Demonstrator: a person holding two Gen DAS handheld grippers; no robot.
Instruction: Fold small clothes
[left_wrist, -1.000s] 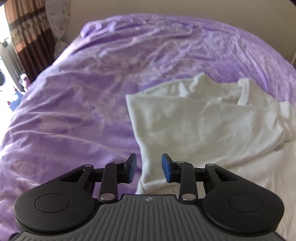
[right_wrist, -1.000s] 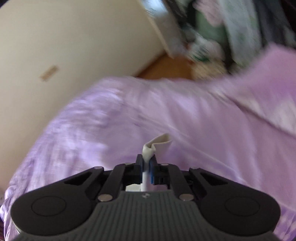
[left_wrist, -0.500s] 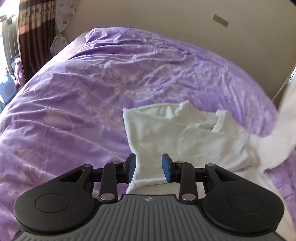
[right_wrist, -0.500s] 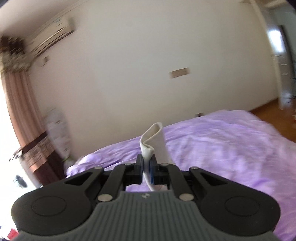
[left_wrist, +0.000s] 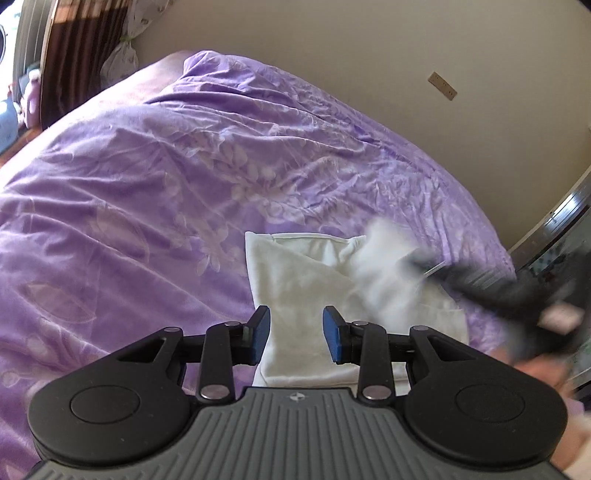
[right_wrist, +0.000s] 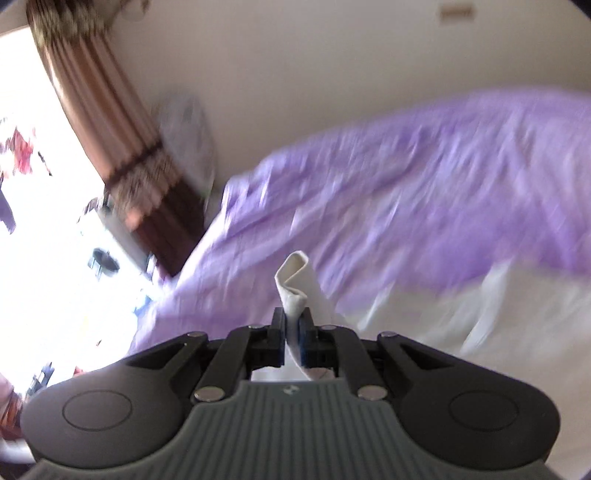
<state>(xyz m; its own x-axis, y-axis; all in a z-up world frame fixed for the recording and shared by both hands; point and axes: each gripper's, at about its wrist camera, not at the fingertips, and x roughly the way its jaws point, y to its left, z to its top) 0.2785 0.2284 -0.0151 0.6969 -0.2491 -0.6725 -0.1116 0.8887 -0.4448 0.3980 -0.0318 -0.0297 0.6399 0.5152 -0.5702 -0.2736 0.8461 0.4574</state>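
Since a second ago, a white shirt (left_wrist: 310, 280) edge is swept across the bed (left_wrist: 155, 192) by the right tongs (right_wrist: 292, 328), pinching it; the left tongs (left_wrist: 294, 334) are spread, empty; edges should be aligned before release

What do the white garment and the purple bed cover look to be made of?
White garment: soft matte knit, probably cotton jersey; it lies limp, creases softly, and curls where the right gripper pinches it. Purple bed cover: thin woven fabric with a slight sheen, fine crinkles and a pale leaf print; fibre unclear.
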